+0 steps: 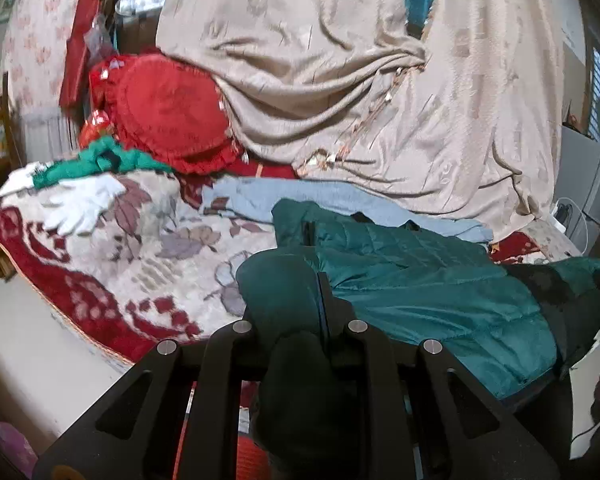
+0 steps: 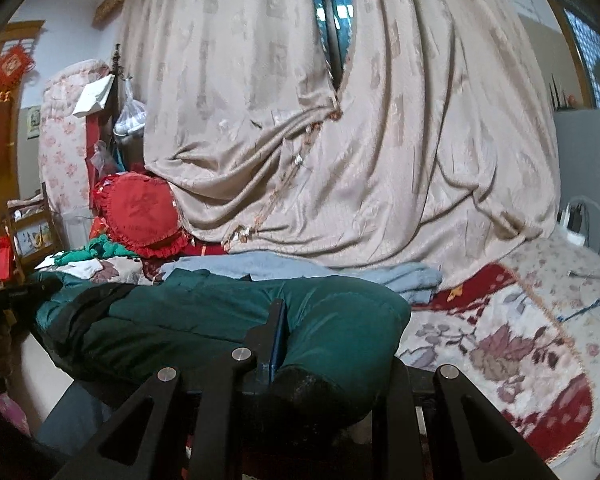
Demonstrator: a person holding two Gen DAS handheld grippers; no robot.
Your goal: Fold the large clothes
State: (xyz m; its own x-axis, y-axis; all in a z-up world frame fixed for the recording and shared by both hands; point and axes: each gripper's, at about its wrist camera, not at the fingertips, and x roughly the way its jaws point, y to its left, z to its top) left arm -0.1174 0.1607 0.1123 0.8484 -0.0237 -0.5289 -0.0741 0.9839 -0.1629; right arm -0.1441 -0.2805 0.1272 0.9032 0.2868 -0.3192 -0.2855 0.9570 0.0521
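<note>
A dark green quilted jacket (image 1: 440,280) lies across the front of a bed with a floral red-and-cream blanket (image 1: 148,248). My left gripper (image 1: 322,300) is shut on the jacket's left sleeve (image 1: 280,288), whose dark cuff hangs down over the gripper body. In the right wrist view the jacket (image 2: 172,312) stretches to the left, and my right gripper (image 2: 278,320) is shut on the right sleeve (image 2: 340,320), its black cuff draped at the gripper base. The left gripper shows at the far left (image 2: 16,292).
A light blue garment (image 1: 320,200) lies behind the jacket. A red frilled cushion (image 1: 168,112), a green cloth (image 1: 108,160) and white gloves (image 1: 80,204) sit at the bed's left. A beige curtain (image 1: 340,80) drapes onto the bed. A power strip with cables (image 2: 576,224) sits at right.
</note>
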